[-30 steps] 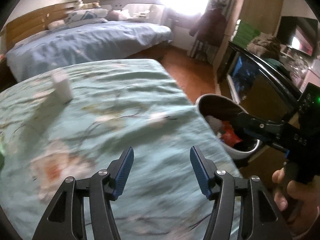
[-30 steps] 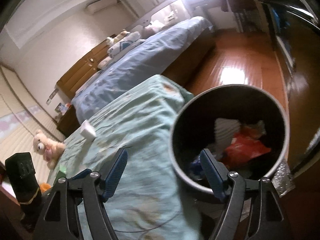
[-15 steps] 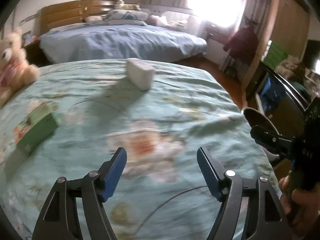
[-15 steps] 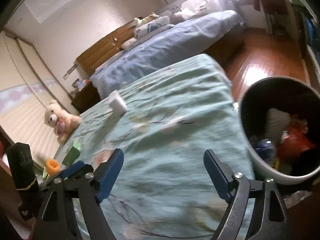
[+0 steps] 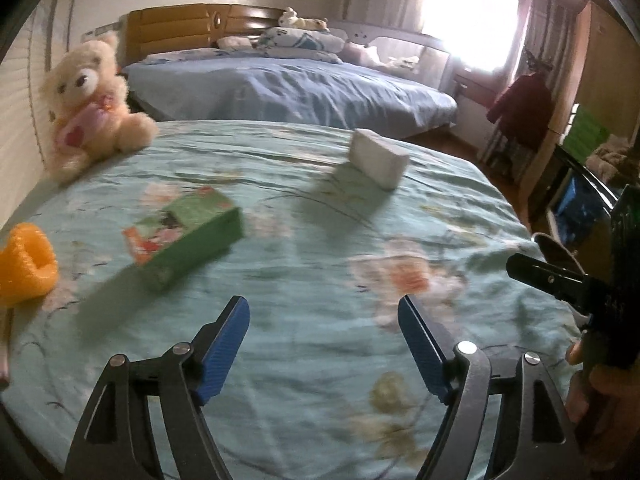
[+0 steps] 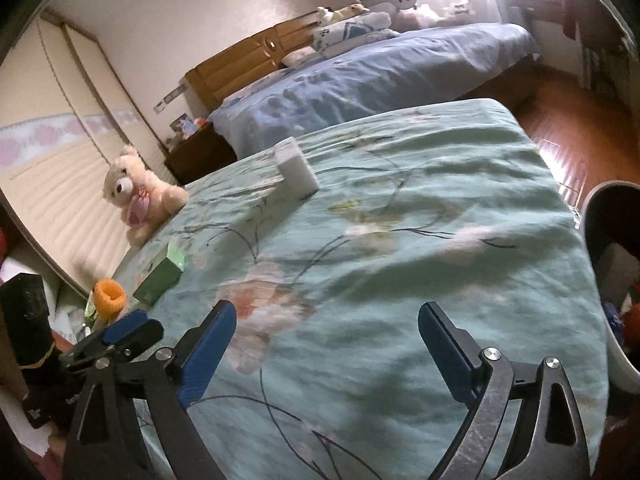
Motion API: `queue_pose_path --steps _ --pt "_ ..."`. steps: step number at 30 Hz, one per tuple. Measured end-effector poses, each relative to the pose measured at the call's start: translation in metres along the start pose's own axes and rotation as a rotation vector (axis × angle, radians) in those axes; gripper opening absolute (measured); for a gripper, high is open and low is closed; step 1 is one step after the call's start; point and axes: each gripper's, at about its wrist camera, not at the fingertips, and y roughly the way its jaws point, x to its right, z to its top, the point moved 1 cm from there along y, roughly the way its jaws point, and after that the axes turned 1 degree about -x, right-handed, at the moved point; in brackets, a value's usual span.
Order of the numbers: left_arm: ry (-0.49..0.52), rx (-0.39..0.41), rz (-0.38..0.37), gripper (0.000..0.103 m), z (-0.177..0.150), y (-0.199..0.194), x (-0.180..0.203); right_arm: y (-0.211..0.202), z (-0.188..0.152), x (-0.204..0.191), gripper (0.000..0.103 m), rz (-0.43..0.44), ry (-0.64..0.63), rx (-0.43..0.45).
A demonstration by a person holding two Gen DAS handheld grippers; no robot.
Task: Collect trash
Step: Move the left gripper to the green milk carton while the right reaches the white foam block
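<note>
1. The left gripper [image 5: 322,334] hangs over the near part of a bed spread with a teal flowered cover [image 5: 320,248], its blue-padded jaws spread wide with nothing between them.
2. The right gripper [image 6: 326,344] hangs over the same cover [image 6: 400,260], jaws likewise parted and empty. In the left wrist view it shows at the right edge [image 5: 536,270], held in a hand [image 5: 600,400].
3. A green carton [image 5: 188,236] lies flat on the cover, ahead and to the left of the left gripper, well apart from its fingertips. In the right wrist view it sits far to the left [image 6: 162,278], near the bed's edge.
4. A white box [image 5: 378,158] stands farther back, near the middle of the cover; seen also at [image 6: 296,170].
5. An orange ring-shaped object [image 5: 26,264] rests at the left edge, just beyond the carton; the blur makes it hard to tell what it is. It shows too at [image 6: 110,296].
6. A cream teddy bear [image 5: 90,100] sits at the far left corner against the wall [image 6: 138,196].
7. The trash bin [image 6: 608,280] stands off the bed's right side, with red and white scraps inside.
8. A second bed with a blue sheet [image 5: 288,88] lies beyond.
</note>
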Motion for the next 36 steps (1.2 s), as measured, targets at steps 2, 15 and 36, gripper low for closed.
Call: queue_pose_path --steps 2,15,36 --pt "0.006 0.004 0.026 0.077 0.000 -0.002 -0.008 0.008 0.001 -0.004 0.094 0.013 -0.002 -0.012" --pt "0.037 -0.060 0.111 0.078 0.010 0.013 -0.063 0.045 0.021 -0.028 0.094 0.032 -0.078 -0.067" --pt "0.121 -0.111 0.131 0.079 0.050 0.075 -0.084 0.135 0.095 -0.038 0.076 -0.069 -0.188 -0.084"
